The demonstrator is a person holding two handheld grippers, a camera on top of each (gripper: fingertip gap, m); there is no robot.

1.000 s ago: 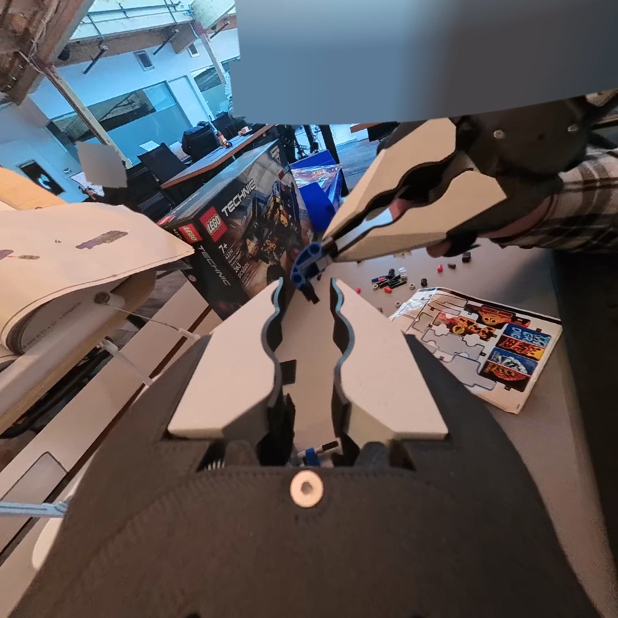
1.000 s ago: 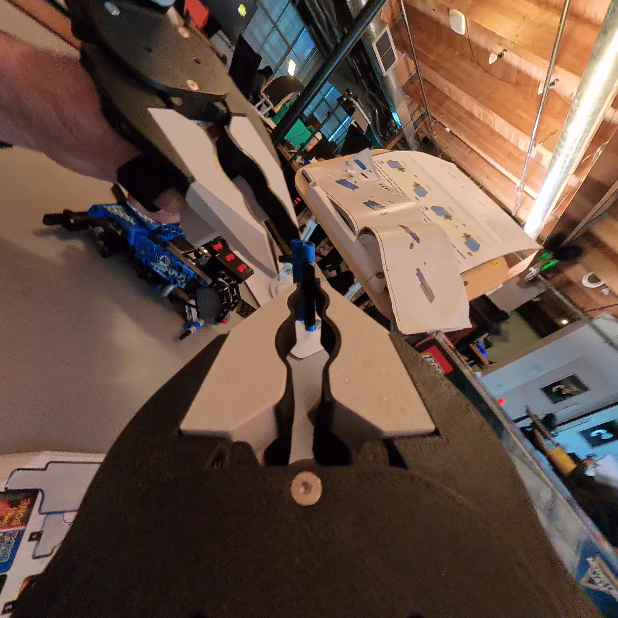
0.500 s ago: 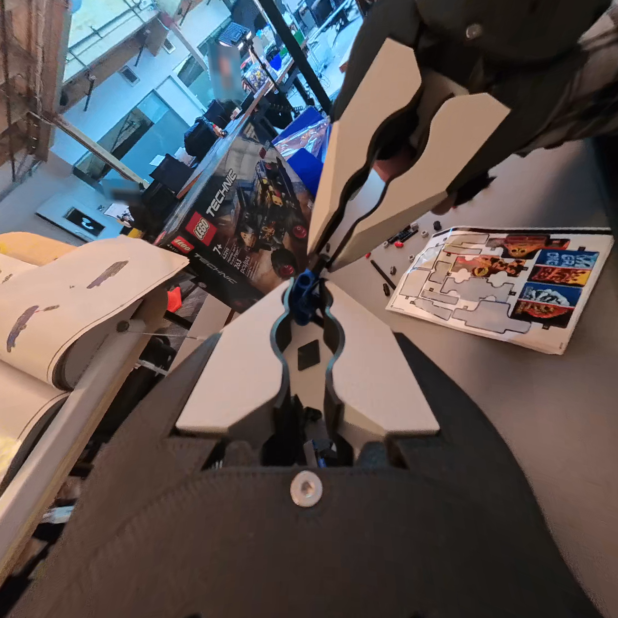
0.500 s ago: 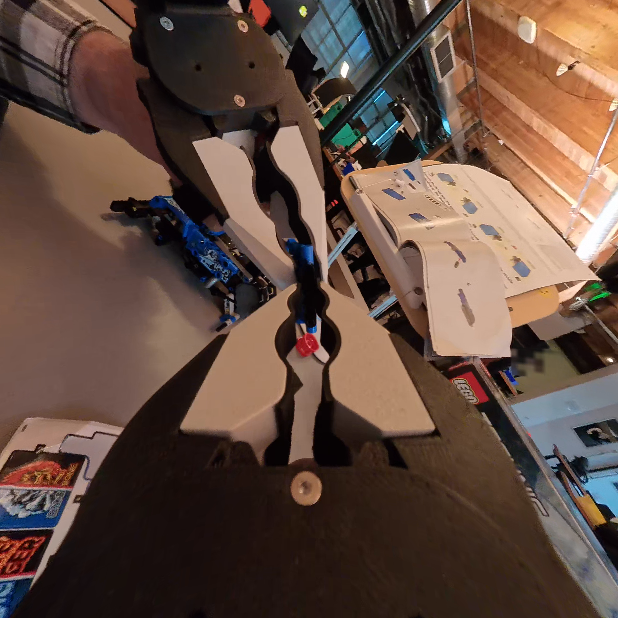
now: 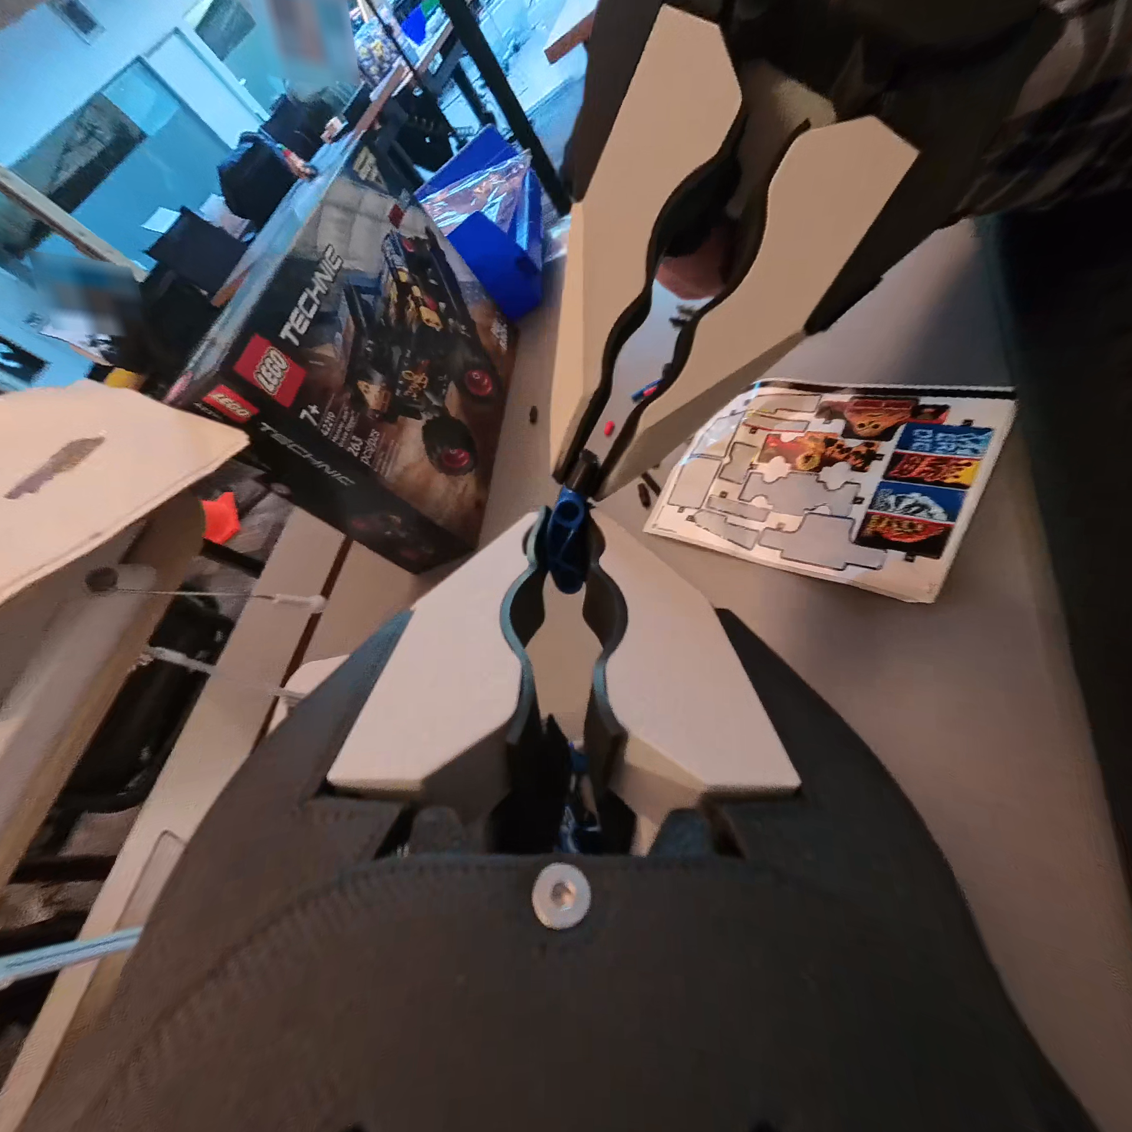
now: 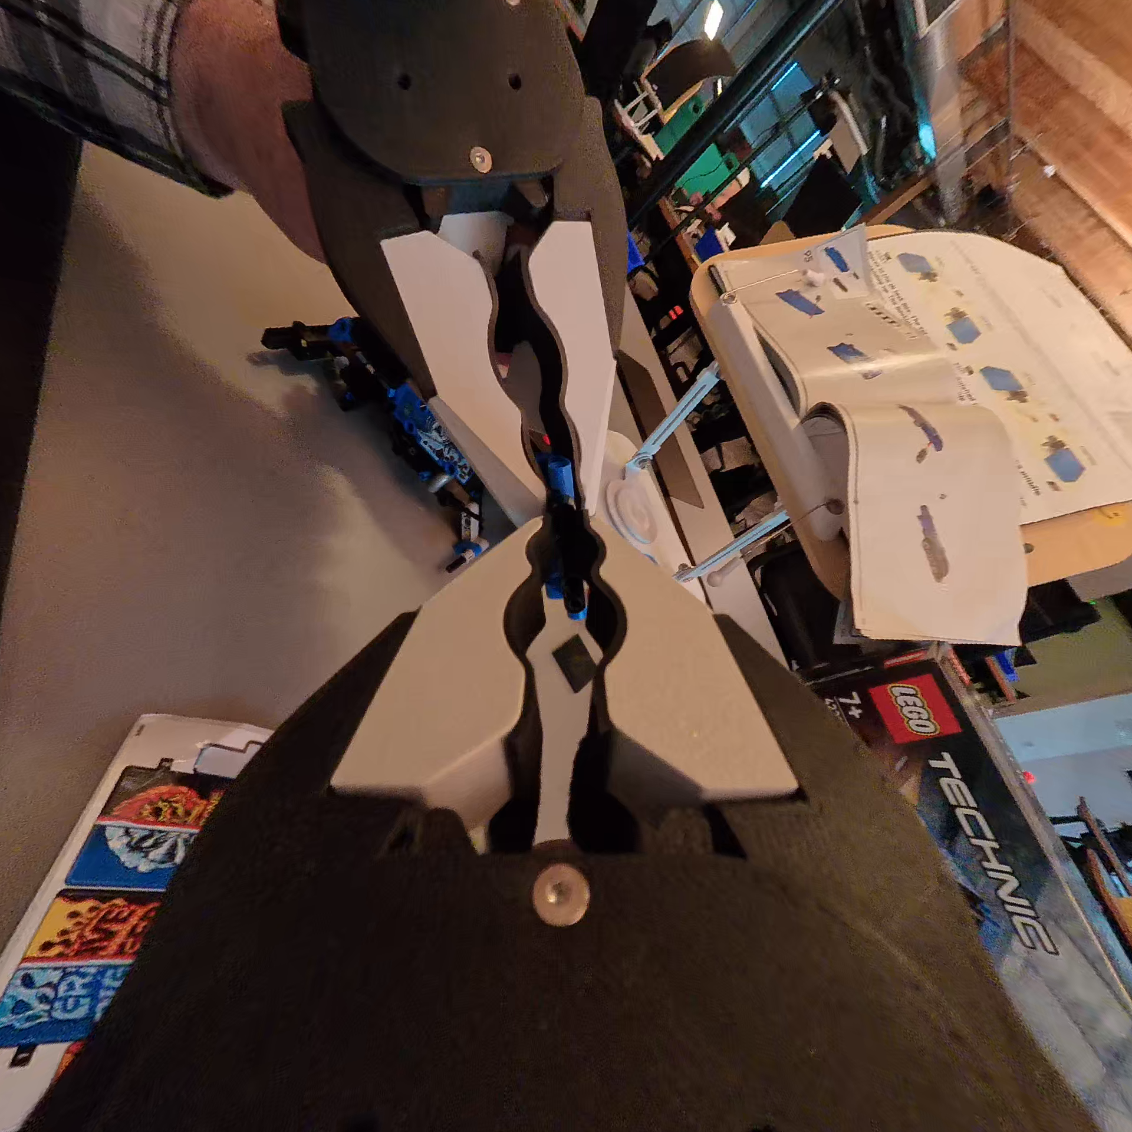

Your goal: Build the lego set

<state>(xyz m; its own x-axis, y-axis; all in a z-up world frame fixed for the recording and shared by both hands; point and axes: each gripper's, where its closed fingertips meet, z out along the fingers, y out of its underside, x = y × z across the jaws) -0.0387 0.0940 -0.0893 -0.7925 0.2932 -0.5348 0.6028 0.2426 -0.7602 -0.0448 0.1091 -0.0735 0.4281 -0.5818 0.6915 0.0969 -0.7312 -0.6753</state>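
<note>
A grey worktop [image 5: 857, 704] stands in a workshop with glass walls, desks and wooden ceiling beams behind it. Above it the two tools meet tip to tip.

The left hand-held gripper [image 5: 565, 532] is narrowed onto a blue piece [image 5: 566, 539], pinched between its fingertips. The right hand-held gripper [image 6: 566, 539] is closed on a black pin [image 6: 568, 554] with blue ends, which lies along the slot between its fingers. In the left wrist view the pin's black end [image 5: 583, 467] shows at the right tool's tips, touching the top of the blue piece — the two parts are end to end, in the air over the worktop.

A sticker sheet [image 5: 845, 484] lies flat on the worktop on the right of the left view; the right view shows it at lower left. Small loose parts [image 5: 643, 490] lie just beside its near edge. A part-built blue and black model [image 6: 392, 398] rests on the worktop behind the left tool in the right wrist view. The set's box [image 5: 367, 392] stands at the worktop's far edge — a blue bin [image 5: 490, 202] is behind it. An open booklet [image 6: 919, 429] sits on a stand beside the worktop. A plaid sleeve [image 6: 104, 79] shows at the left wrist.
</note>
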